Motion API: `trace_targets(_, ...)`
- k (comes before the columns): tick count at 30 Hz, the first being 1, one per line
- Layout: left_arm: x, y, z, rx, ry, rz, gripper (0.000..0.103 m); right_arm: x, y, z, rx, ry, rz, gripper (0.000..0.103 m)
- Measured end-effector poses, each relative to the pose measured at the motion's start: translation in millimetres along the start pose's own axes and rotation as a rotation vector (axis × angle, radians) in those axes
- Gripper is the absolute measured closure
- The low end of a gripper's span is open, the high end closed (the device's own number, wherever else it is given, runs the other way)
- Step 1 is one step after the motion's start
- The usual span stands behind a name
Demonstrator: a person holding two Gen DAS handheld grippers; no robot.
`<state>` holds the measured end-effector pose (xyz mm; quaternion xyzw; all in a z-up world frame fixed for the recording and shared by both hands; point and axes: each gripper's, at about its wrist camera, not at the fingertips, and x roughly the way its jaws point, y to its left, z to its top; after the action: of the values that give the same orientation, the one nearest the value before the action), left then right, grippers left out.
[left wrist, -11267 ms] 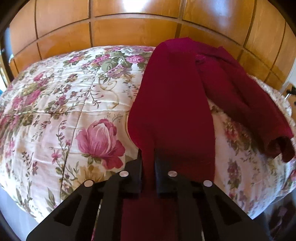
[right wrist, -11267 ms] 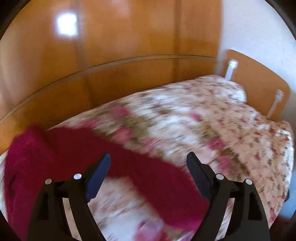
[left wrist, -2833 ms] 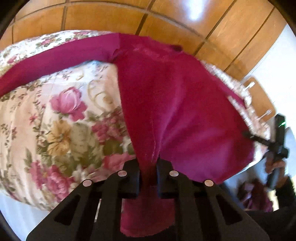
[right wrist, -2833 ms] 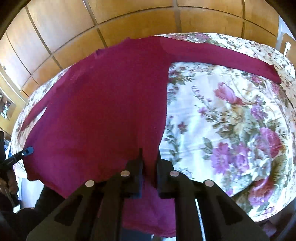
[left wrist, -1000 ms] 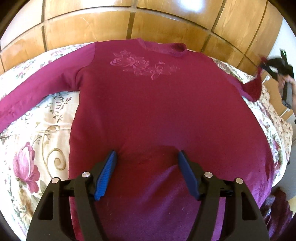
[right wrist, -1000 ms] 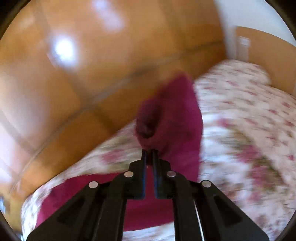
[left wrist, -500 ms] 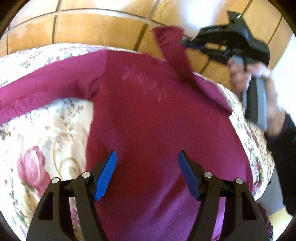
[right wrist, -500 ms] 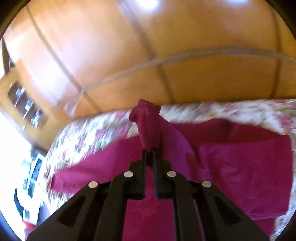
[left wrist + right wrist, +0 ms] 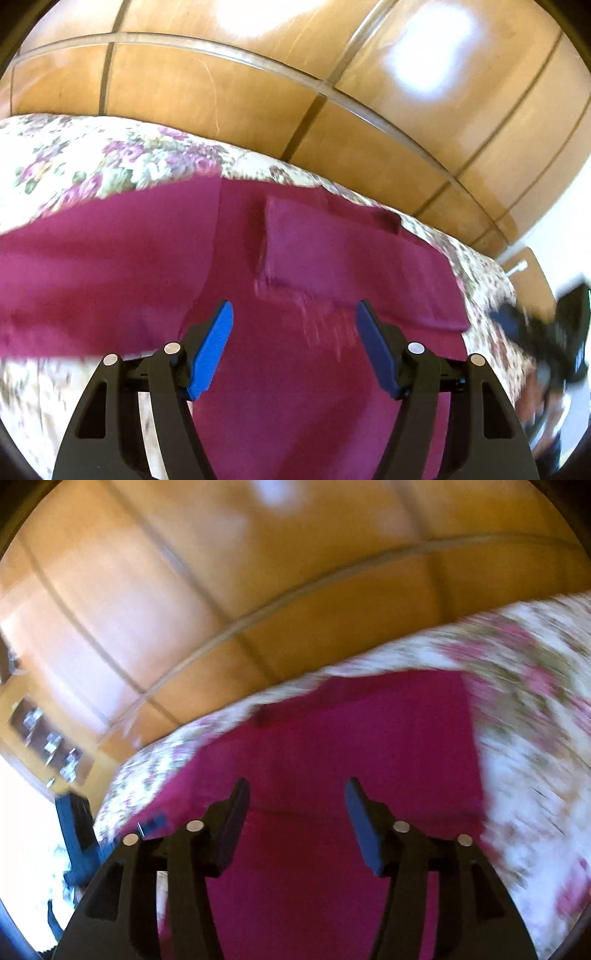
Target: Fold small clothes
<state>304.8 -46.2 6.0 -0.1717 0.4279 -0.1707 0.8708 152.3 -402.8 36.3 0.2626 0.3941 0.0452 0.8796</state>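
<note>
— Folding the sleeves in, is that the step? The maroon top (image 9: pixel 303 406) is lying flat on the floral bedspread (image 9: pixel 92 162), one sleeve (image 9: pixel 354 254) already lying across the chest.

— Looks so. The right gripper (image 9: pixel 293 823) has just been opening, and its jaws are standing apart with nothing between them.

— And the left gripper (image 9: pixel 293 349)?

— Also gaping wide, empty, hovering over the body.

— Then the left sleeve (image 9: pixel 96 277) is probably next: pinching its cuff and carrying it across.

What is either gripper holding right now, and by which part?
Nothing: the left gripper and right gripper both stand open above the maroon top; the right's jaws have just been opening.
</note>
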Motion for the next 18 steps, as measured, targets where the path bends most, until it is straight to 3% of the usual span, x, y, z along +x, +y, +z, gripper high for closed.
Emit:
trace_targets(4, 35.6, 0.6, 25.0, -0.024, 0.042, 0.013, 0.036, -24.1, -49.6, -22.6, 0.104, -0.003, -0.081, 0.041)
trace_targets(6, 54.9, -2.7, 33.5, -0.015, 0.080, 0.020, 0.055, -30.9, -66.4, -28.5, 0.143, -0.012, -0.105, 0.038)
trace_targets(8, 68.4, -6.7, 37.4, 0.000, 0.109, 0.039, 0.082, -33.7, -74.1, -27.7, 0.168, -0.031, -0.115, 0.031)
trace_targets(10, 75.6, -10.8, 38.2, 0.029, 0.117, 0.058, 0.103, -32.0, -72.2, -22.3, 0.171, -0.046, -0.112, 0.028)
trace_targets(15, 35.8, -22.4, 30.1, 0.031, 0.025, 0.010, 0.103, -19.5, -49.5, -2.8, 0.106, -0.081, -0.078, 0.027)
trace_targets(18, 22.1, -18.9, 21.9, 0.032, 0.001, 0.042, 0.103, 10.7, -36.4, 6.4, 0.046, -0.047, -0.087, 0.027)
